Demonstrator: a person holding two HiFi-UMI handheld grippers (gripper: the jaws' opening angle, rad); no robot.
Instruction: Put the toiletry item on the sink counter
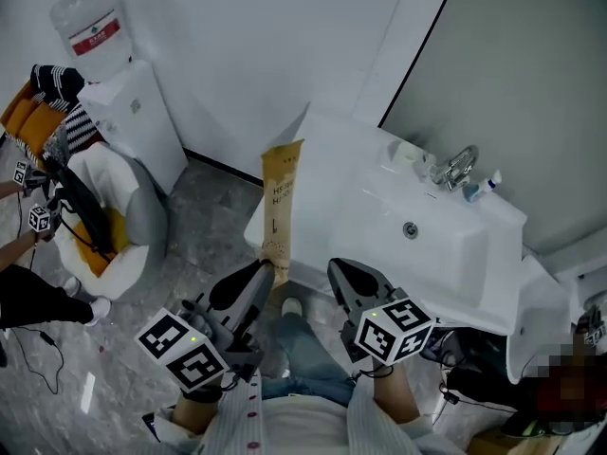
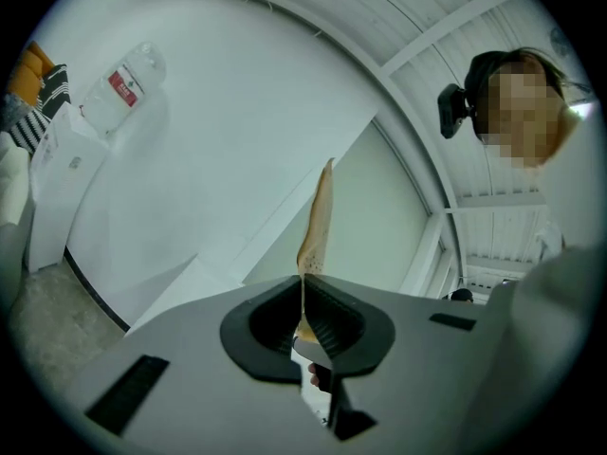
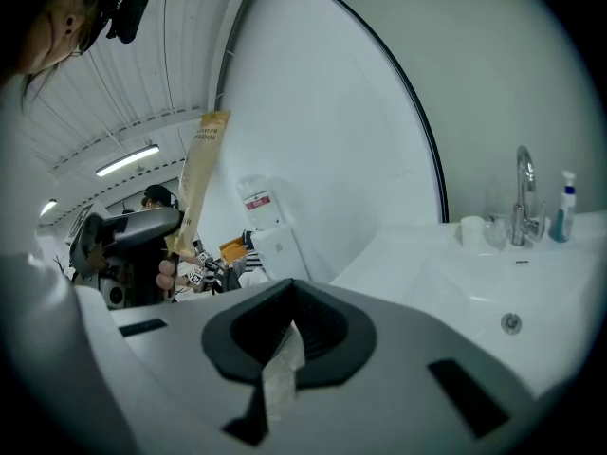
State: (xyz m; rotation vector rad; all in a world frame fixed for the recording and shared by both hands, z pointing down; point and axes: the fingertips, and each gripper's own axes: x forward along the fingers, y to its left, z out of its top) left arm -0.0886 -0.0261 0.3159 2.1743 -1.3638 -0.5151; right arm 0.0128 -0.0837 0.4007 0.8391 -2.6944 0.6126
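1. Left tool: jaws clamped on the lower end of a tall, flat brown kraft-paper packet with dark print. The packet stands upright.
2. The packet is in the air just off the left end of the white ceramic sink in the head view. It is not resting on the white desk around the sink.
3. Right tool: jaws together, gripping no object; it is near the sink's front edge.
4. Behind the sink bowl stand a chrome tap, a small blue-topped bottle beside it, and a pale cup.
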